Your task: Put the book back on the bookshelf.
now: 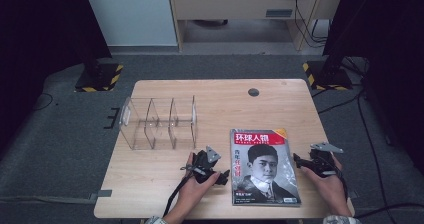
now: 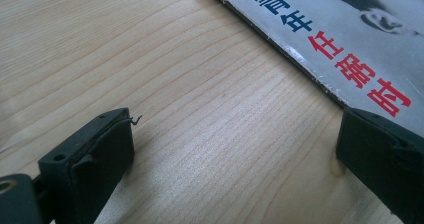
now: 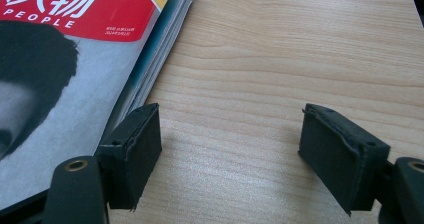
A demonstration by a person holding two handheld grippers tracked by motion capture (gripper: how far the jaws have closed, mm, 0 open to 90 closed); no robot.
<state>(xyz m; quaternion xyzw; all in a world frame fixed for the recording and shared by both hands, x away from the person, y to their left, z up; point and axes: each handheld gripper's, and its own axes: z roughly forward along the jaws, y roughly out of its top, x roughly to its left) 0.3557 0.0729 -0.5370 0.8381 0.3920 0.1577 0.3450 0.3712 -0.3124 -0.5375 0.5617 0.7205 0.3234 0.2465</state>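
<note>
Magazine [image 1: 265, 166] lies flat at the near right of the wooden table [image 1: 220, 99]. Left gripper [image 1: 222, 178] just beside its left edge, right gripper [image 1: 298, 160] at its right edge, both jaws wide, holding nothing. Clear acrylic divider box [image 1: 157, 123] stands well apart, back left. Grey carpet beyond; black stands at the far corners.

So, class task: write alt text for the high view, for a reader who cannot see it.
A magazine lies flat on a wooden table, with a hand-held pair of tongs on either side: the left tongs by its left edge, the right tongs by its right edge. A clear plastic divided organizer stands further back on the left.
</note>
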